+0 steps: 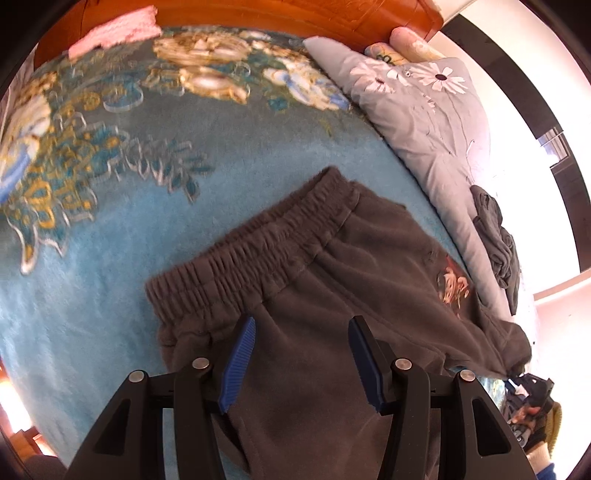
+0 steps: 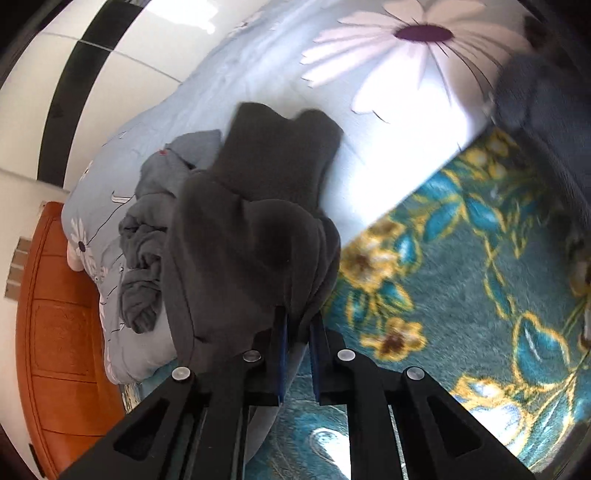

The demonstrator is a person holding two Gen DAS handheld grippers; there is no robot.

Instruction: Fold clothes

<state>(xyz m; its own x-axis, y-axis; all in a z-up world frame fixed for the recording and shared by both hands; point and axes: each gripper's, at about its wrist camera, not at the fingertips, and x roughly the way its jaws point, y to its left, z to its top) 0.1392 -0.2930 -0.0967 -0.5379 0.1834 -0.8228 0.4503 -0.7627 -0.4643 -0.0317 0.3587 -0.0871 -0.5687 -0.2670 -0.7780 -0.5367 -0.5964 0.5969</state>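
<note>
Trousers: dark brown-grey, small pink-cream floral motif. Blanket: teal-blue, gold and white flowers. Quilt: pale grey, white daisies. Headboard: orange-brown. Folded cloth: pink. Gripper pads: blue.

Strong daylight pours in from the bright white window at the right of the left wrist view and washes it out to plain white, with no detail. In the right wrist view the pale grey quilt with big white daisies glares white too, while the dark grey fleece trousers look shadowy and soft. Both pictures bend into a round shape with black corners, and the teal flowered blanket is smeared with blur.
</note>
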